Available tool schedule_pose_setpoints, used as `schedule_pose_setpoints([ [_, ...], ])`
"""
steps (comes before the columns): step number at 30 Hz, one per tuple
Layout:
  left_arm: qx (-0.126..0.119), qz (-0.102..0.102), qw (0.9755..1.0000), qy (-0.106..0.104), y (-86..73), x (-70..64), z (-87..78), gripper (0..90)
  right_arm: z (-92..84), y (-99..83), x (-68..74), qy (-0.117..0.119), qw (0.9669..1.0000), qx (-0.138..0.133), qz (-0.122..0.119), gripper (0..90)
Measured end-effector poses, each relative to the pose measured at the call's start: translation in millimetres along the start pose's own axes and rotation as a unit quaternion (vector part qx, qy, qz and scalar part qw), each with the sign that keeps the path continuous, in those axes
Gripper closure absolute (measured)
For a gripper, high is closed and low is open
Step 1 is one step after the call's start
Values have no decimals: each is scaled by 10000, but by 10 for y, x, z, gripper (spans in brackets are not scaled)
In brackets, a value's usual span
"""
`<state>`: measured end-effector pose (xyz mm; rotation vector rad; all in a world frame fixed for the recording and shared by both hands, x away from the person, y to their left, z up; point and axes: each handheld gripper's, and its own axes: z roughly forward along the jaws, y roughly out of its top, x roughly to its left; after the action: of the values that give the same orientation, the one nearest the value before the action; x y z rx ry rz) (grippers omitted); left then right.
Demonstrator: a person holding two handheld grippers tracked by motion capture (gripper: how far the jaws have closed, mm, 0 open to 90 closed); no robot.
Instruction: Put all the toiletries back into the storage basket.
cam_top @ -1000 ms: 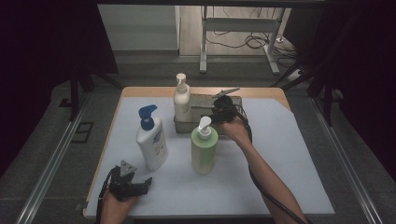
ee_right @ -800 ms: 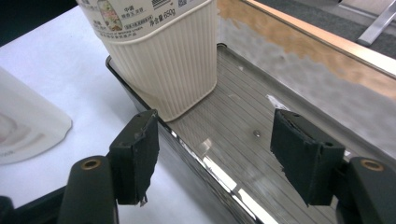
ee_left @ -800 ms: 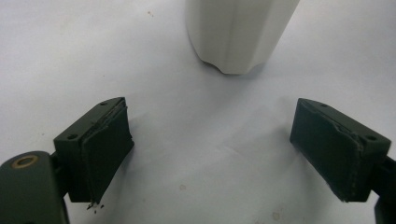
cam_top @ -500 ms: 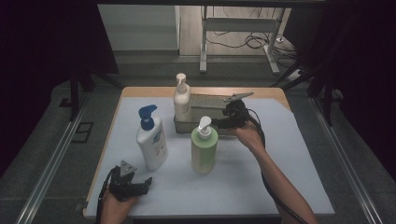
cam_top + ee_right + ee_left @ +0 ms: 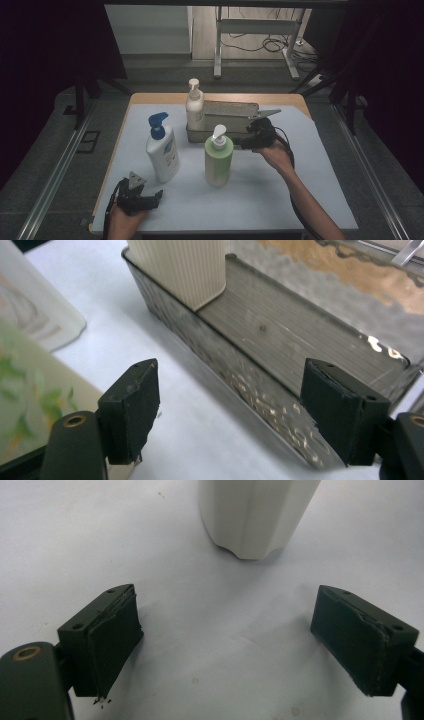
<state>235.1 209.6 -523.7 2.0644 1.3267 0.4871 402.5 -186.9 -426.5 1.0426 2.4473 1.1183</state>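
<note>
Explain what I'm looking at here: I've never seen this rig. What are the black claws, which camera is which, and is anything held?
A person holds a hand-held two-jaw gripper in each hand. The high view looks down on the table; the other two cameras ride on the grippers. On the table stand a blue-pump bottle, a green bottle and a metal tray with a cream bottle in it. The left gripper rests near the front edge, jaws open, facing the blue-pump bottle's base. The right gripper is beside the tray; its jaws have just been opening, nothing between them.
</note>
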Motion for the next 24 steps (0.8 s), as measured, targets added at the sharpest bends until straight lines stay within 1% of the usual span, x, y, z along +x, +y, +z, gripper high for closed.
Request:
schedule_pose_setpoints([
  [2, 0, 0, 10000, 0, 0, -1, 0, 119, -25, -41, 15, -39, 10000, 26, -32, 219],
  [7, 4, 0, 10000, -3, 1, 0, 0, 120, -98, -151, 55, -40, 9998, 114, -135, 191],
  [9, 5, 1, 10000, -3, 1, 0, 0, 120, -137, -200, 74, -18, 9999, 102, -120, 181],
  [18, 2, 1, 10000, -2, 1, 0, 0, 119, -266, -400, 209, 222, 9992, 120, -296, 136],
  [21, 5, 1, 10000, -2, 1, 0, 0, 119, -293, -449, 255, 332, 9988, 104, -344, 129],
  [24, 4, 1, 10000, -3, 0, 1, 0, 119, -309, -479, 315, 441, 9982, 124, -385, 100],
])
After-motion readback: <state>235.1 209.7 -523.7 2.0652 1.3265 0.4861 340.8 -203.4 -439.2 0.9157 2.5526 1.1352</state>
